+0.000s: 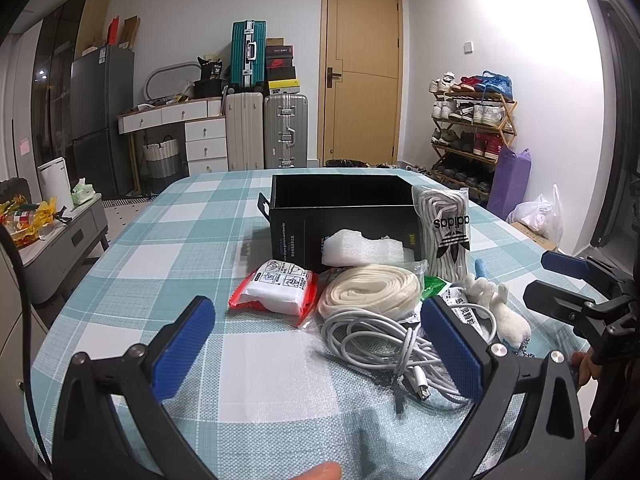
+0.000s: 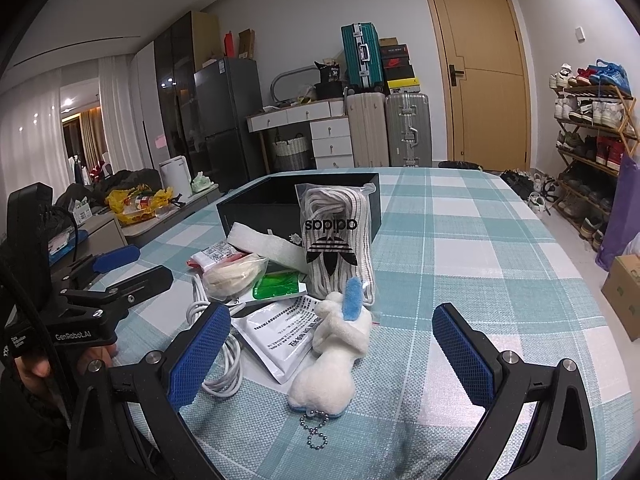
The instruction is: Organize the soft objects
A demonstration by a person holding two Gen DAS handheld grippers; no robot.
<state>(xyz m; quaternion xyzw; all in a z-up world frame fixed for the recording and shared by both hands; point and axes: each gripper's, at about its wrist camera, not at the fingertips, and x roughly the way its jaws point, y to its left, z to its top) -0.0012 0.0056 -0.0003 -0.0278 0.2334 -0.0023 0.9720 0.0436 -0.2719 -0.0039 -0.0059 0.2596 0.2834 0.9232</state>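
While both grippers hover over the checked table, the left gripper and the right gripper stand wide apart at the jaws, holding nothing. The black box is the landmark: foam and the adidas bag lean against its front; laces, red packet, cable and plush toy lie in front of it.

Black fingers (blue ribbed pads)
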